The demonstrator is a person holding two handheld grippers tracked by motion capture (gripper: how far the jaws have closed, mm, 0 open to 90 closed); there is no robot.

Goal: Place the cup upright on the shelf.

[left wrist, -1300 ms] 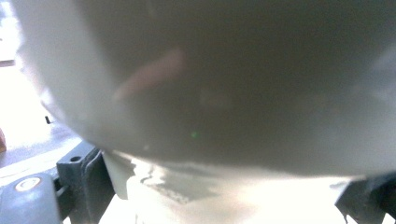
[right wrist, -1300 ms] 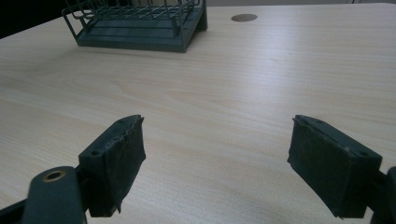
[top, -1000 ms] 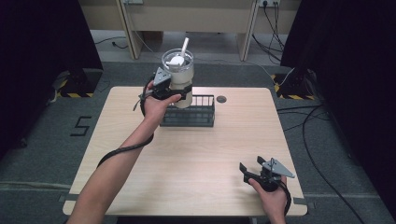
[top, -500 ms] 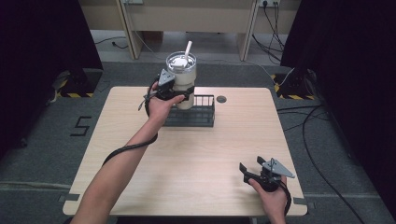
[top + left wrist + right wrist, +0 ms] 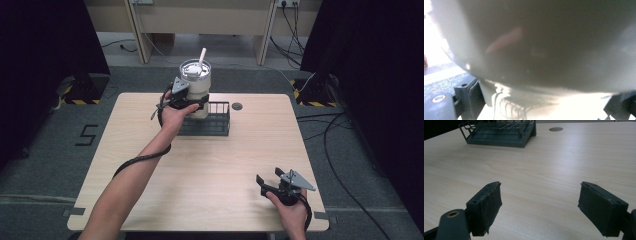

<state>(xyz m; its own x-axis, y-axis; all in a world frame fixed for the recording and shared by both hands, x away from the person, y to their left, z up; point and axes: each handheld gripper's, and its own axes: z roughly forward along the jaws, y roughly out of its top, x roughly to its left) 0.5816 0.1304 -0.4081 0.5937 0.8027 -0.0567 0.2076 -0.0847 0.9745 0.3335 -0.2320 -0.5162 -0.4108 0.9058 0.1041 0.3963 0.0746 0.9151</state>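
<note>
A cream tumbler with a lid and a white straw is held over the left end of a dark wire basket at the back of the table. My left gripper is shut on the tumbler's body, which looms close and blurred in the left gripper view. My right gripper rests near the table's front right corner, open, with nothing between its pads. The basket sits far ahead of it.
The light wooden table has a round cable hole behind the basket's right end. Cables lie on the grey floor to the right. Dark screens flank both sides.
The left gripper has carried the tumbler a little to the right and lower, closer over the basket. The right gripper has stayed in place.
</note>
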